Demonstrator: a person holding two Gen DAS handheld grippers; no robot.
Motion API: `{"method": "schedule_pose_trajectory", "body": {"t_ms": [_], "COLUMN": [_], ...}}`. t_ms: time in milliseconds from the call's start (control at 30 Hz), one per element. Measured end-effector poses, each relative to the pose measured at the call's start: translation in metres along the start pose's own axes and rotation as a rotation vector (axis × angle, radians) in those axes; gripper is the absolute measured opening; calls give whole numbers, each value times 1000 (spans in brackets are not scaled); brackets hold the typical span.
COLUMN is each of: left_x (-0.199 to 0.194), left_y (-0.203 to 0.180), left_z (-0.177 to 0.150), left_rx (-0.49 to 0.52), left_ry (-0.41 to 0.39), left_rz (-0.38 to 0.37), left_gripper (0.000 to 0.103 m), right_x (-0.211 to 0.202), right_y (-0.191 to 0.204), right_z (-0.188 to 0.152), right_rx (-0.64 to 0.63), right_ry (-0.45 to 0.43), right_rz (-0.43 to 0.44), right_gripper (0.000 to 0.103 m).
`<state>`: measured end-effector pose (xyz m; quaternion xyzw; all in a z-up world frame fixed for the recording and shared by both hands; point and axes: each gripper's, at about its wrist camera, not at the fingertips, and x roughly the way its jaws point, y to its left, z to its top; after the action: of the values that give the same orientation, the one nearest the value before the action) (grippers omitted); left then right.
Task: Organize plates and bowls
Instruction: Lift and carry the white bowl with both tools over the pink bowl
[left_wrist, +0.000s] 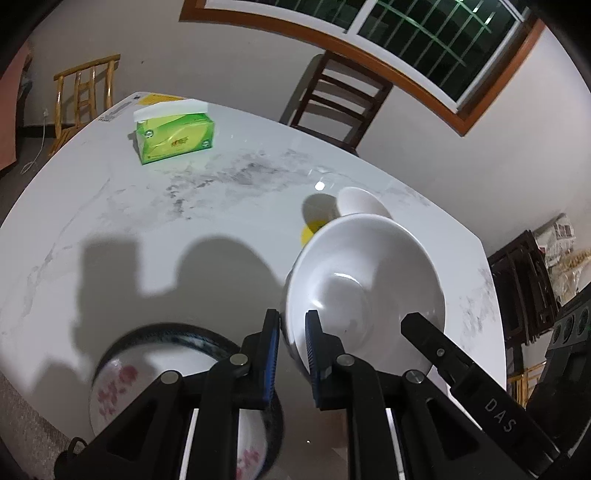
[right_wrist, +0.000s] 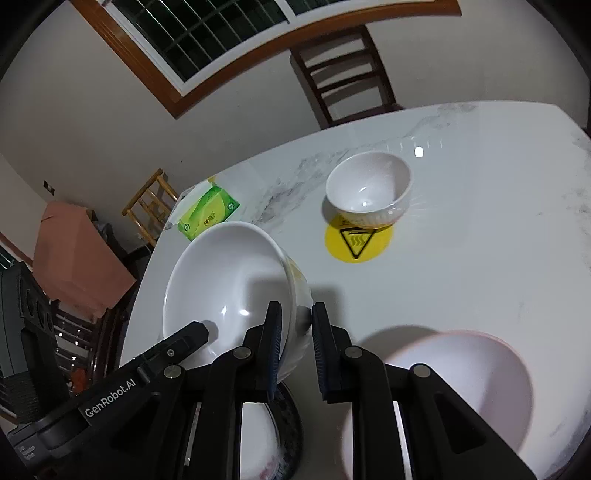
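Note:
Both grippers hold one large white bowl (left_wrist: 365, 269) by its rim, lifted and tilted above the marble table (left_wrist: 147, 206). My left gripper (left_wrist: 292, 332) is shut on the near rim. My right gripper (right_wrist: 297, 325) is shut on the opposite rim of the same bowl (right_wrist: 225, 277); its finger shows in the left wrist view (left_wrist: 424, 332). Below sits a dark-rimmed bowl with pink flowers (left_wrist: 122, 376), also seen in the right wrist view (right_wrist: 280, 435). A small white ribbed bowl (right_wrist: 369, 188) stands further off. A pale pink bowl (right_wrist: 461, 387) sits near right.
A green tissue box (left_wrist: 173, 136) stands at the table's far side. A yellow round warning sticker (right_wrist: 356, 240) lies on the table by the small bowl. Wooden chairs (left_wrist: 340, 99) stand beyond the table, under a barred window.

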<state>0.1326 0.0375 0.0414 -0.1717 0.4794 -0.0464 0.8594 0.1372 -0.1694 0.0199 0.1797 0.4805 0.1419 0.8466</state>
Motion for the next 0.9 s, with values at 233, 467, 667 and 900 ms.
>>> {"method": "schedule_pose_trajectory", "body": {"t_ms": [233, 467, 667, 900], "left_x": [-5, 0, 4, 14], "left_y": [-23, -41, -56, -75], "left_z": [-22, -39, -50, -66], "left_rx": [40, 88, 123, 166], "left_ry": [-2, 19, 39, 73], "left_rz": [-11, -16, -21, -14], "left_gripper": [15, 15, 15, 15], "right_x": [-25, -39, -49, -58], "right_y": [-20, -38, -51, -70], "right_z": [-16, -31, -40, -50], "right_rx": [26, 42, 68, 97], "right_ry": [-33, -41, -51, -57], "right_rz": [-19, -55, -78, -101], "right_gripper": [17, 17, 16, 16]}}
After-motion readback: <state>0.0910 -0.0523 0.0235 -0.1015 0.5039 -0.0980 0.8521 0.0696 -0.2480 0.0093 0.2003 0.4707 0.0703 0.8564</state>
